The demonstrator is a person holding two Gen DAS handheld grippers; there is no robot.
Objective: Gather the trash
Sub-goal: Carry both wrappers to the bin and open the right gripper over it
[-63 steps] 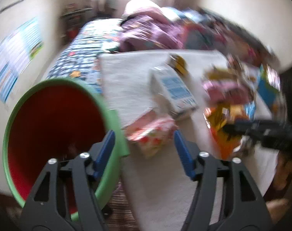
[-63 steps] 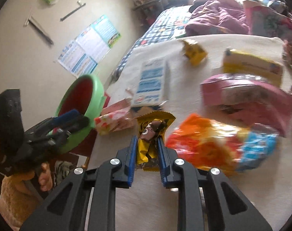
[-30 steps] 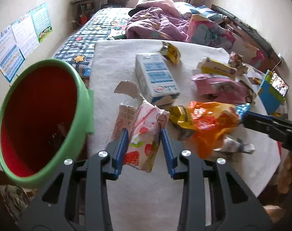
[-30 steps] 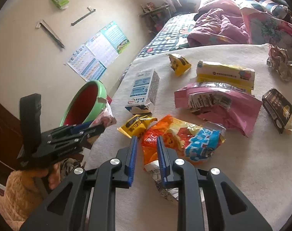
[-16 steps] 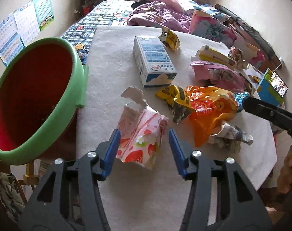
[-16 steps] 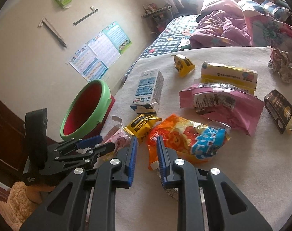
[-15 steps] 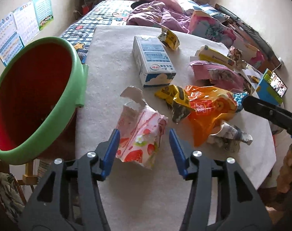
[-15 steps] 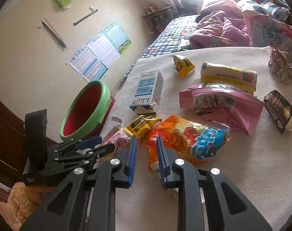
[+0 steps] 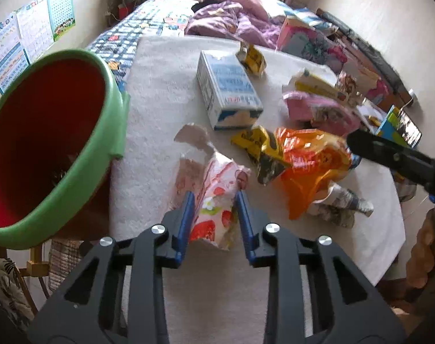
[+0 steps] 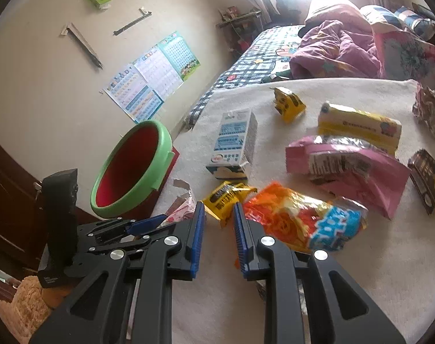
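Observation:
A torn strawberry-print carton (image 9: 214, 192) lies on the cream-clothed table (image 9: 160, 109) next to the green bin with a red inside (image 9: 114, 106). My left gripper (image 9: 214, 197) is closing on the carton, and both blue pads press its sides. In the right wrist view the same left gripper (image 10: 148, 223) reaches in from the left, beside the bin (image 10: 160, 154). My right gripper (image 10: 219, 209) hovers shut with nothing between its fingers, just in front of a yellow wrapper (image 10: 229, 197) and an orange snack bag (image 10: 292, 218).
More trash lies on the cloth: a blue-white milk carton (image 10: 234, 143), a pink bag (image 10: 346, 166), a yellow-white pack (image 10: 358, 126), a small yellow wrapper (image 10: 287, 103), a dark packet (image 10: 427, 177). A bed with purple bedding stands behind the table.
The left jaws stood apart around the carton half a second ago and have now closed on it. The right gripper has let go of the yellow wrapper and stays almost still.

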